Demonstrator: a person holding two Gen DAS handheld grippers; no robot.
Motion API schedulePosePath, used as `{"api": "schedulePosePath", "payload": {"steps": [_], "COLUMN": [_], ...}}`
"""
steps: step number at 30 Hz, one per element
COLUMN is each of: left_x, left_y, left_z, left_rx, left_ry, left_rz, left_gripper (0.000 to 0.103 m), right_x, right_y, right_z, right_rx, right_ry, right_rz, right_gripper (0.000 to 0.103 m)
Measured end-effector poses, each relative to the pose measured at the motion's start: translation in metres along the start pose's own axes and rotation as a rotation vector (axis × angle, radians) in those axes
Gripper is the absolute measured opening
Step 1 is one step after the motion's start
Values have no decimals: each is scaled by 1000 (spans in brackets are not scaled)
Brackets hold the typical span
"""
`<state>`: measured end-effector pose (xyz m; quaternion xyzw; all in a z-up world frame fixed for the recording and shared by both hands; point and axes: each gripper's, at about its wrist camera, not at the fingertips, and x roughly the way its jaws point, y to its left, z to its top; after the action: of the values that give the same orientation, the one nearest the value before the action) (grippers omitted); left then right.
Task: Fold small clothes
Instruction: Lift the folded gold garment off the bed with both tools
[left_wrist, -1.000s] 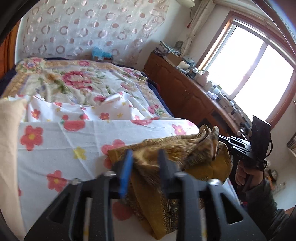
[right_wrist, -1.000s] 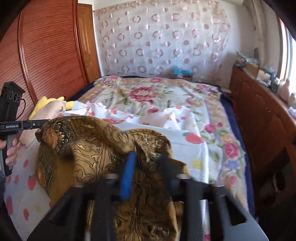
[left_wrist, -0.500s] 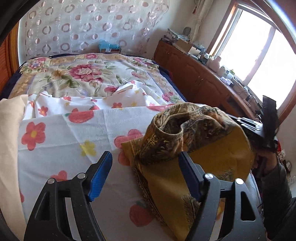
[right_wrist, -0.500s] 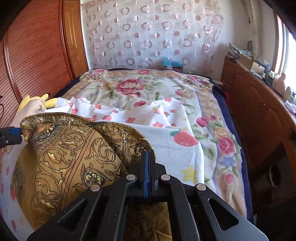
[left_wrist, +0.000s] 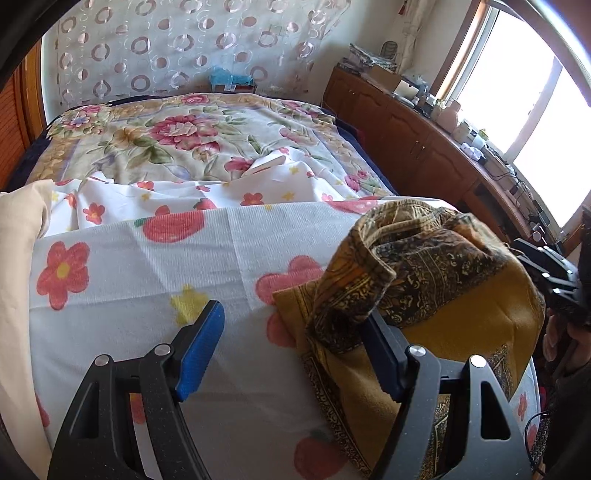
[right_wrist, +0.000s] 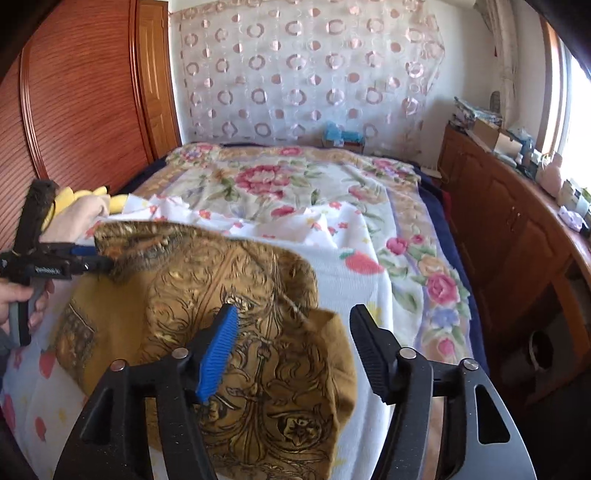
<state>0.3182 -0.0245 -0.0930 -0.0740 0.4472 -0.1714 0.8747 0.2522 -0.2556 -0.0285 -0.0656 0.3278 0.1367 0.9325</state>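
Bed (right_wrist: 295, 192) under floral cover; ring-patterned curtain (right_wrist: 306, 74) behind; wooden cabinet (left_wrist: 417, 147) below bright window (left_wrist: 517, 99); wardrobe (right_wrist: 74, 103) opposite.

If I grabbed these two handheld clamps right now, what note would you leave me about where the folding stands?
Left gripper: fingers open, nothing pinched; the right one rests against the cloth's edge.
Right gripper: fingers have just been opening, nothing between them, hovering over the cloth.
Mustard patterned cloth: lying on the flowered white sheet on the bed, one part flipped over itself in a loose, bunched fold.
Done: a first rough fold, both grips let go.
Left: flatten the bunched top layer, square the edges, fold again.
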Motion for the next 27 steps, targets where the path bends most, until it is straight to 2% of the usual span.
{"api": "schedulePosePath", "payload": {"steps": [1, 4, 7, 12, 13, 14, 16, 17, 19, 20, 25, 27], "left_x": [0, -2, -3, -4, -4, -4, -2, -2, -3, -7, -49, -73], "left_y": [0, -2, -3, -4, -5, -5, -7, -8, -8, -8, -13, -16], "left_z": [0, -2, -6, -10, -10, -11, -13, -13, -14, -14, -14, -17], "left_rx": [-3, -10, -20, -42, -47, -49, -49, -45, -46, -49, -38, -26], "left_ry": [1, 11, 22, 27, 29, 31, 39, 38, 36, 23, -89, -147], "left_rz": [-3, -47, -79, -128, -139, -148, -164, -174, -209, -228, -266, -255], "left_gripper": [74, 64, 55, 52, 47, 39, 30, 22, 10, 9, 8, 7], "right_x": [7, 30, 45, 50, 51, 51, 50, 50, 50, 45, 21, 4], "right_y": [-1, -10, -16, -26, -27, -30, -34, -34, -37, -40, -37, -29], "right_z": [-3, -8, -3, 2, 3, 4, 2, 2, 1, -1, 2, 5], "right_rx": [10, 65, 113, 145, 137, 132, 122, 116, 97, 96, 60, 45], "right_ry": [19, 78, 107, 115, 117, 116, 121, 125, 115, 109, 5, -47], "right_rz": [-14, -20, 13, 76, 86, 112, 168, 183, 221, 227, 180, 173], "right_gripper": [69, 74, 75, 74, 66, 53, 39, 35, 18, 15, 11, 11]}}
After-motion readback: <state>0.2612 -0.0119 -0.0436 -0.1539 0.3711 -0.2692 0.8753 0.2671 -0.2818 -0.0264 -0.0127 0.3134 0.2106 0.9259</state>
